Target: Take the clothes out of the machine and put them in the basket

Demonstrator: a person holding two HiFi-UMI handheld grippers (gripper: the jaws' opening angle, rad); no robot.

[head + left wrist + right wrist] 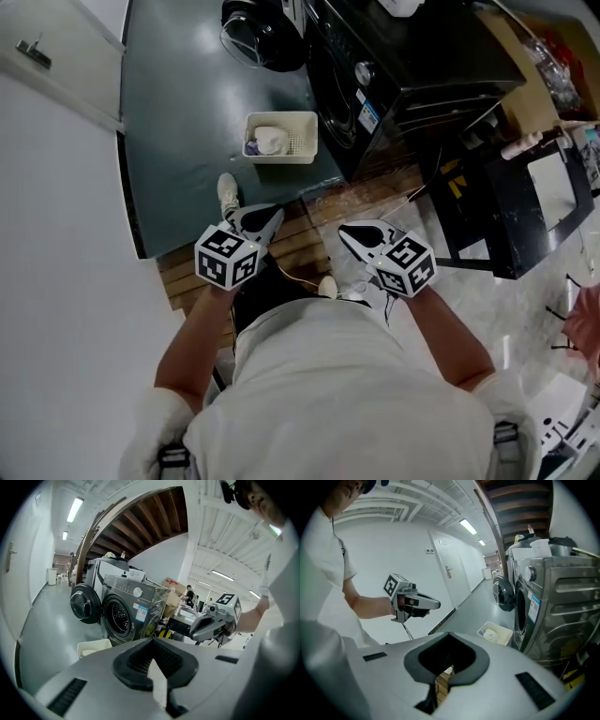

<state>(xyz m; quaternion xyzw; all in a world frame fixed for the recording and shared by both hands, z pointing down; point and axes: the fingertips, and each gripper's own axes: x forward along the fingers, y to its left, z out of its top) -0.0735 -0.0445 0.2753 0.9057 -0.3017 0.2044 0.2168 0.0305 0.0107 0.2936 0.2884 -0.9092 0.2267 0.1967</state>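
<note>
Left tongs (pixel 270 217) and right tongs (pixel 352 234), both closed and empty, hang well short of basket (pixel 281 117) beside machine (pixel 375 75).

I count two claws, the left claw (pixel 265 222) and the right claw (pixel 361 237). There is one machine (pixel 375 56) with one round door (pixel 251 33), one basket (pixel 302 141) with one white cloth (pixel 270 140) inside, and two shoes (pixel 228 192).

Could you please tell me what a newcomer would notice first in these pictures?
The washing machine at the top of the head view, its round door swung open. On the floor before it stands a white basket holding pale clothes. Lower down, the left tongs and right tongs hang shut and empty.
</note>
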